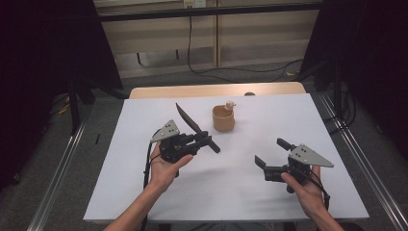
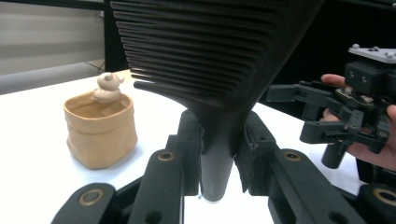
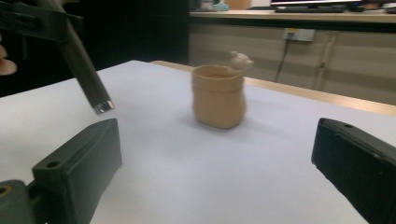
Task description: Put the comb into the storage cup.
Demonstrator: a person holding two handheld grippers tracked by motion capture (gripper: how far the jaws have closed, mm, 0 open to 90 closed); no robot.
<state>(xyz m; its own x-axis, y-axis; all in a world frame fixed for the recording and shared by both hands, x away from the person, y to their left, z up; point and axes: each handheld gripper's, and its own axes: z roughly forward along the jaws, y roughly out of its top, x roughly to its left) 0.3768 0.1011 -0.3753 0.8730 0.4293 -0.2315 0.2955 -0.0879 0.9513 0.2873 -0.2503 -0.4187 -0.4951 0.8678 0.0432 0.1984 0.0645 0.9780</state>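
High view: left gripper point(image 1: 204, 140) is clamped on the handle of a black comb point(image 1: 188, 121); comb's long axis runs diagonally, toothed end toward upper left of frame, handle tip point(image 1: 215, 148) toward lower right. Tan pouch point(image 1: 223, 119) with a small figure point(image 1: 230, 104) on its rim sits upright on the white desk point(image 1: 240, 192), just right of and above the comb, apart from it. Right gripper point(image 1: 270, 152) at lower right, jaws spread wide, nothing between them, well apart from the pouch. Left gripper view: comb point(image 2: 210, 56) teeth fan out overhead, handle pinched between the jaws; pouch point(image 2: 100, 130) at left, right gripper point(image 2: 322, 116) at right edge. Right gripper view: jaws stand wide at both lower corners, pouch point(image 3: 218, 95) centred ahead between them, comb handle point(image 3: 86, 74) hanging in from upper left. Judgement: left gripper is nearer the pouch; comb would need tipping handle-down over the pouch mouth.
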